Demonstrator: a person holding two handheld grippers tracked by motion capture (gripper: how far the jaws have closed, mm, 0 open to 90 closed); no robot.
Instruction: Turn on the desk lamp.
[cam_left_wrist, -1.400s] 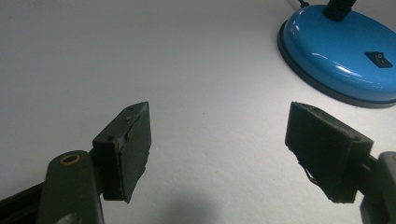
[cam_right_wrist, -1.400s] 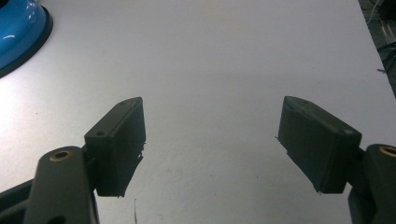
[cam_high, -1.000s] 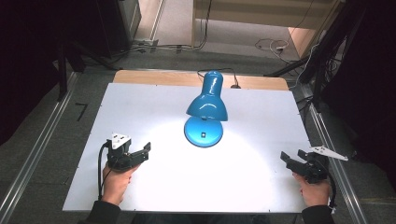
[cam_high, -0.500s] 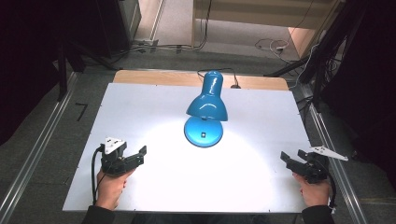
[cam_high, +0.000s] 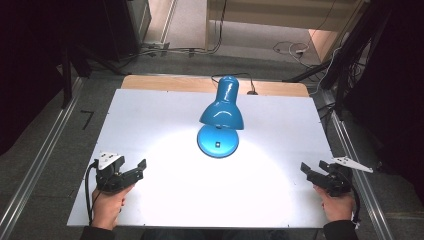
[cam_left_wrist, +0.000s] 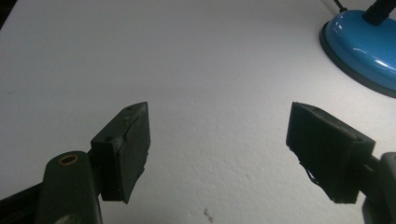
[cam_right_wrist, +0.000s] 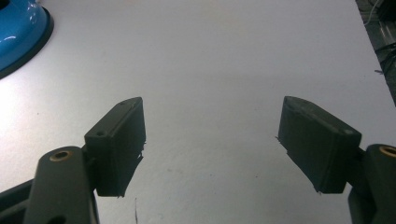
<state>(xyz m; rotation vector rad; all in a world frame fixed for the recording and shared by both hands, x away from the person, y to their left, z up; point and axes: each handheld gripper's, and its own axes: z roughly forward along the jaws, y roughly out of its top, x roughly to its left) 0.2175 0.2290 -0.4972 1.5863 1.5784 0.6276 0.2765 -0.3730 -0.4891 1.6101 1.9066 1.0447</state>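
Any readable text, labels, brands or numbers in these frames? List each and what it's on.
None readable.
The blue lamp carries no visible lettering; the small dark mark on its base is too small to tell.
The white table and both grippers bear no text.

Each black tool carries a grey three-cornered plate and trailing black cable (brass-ringed screw holes show up close).

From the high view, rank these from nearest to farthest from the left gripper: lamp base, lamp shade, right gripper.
Measured from the left gripper, at the table's near left:
1. Lamp base, the blue disc at the table's centre, ahead and to its right.
2. Lamp shade, hanging just beyond the base, lit and aimed down.
3. Right gripper, across at the near right edge.
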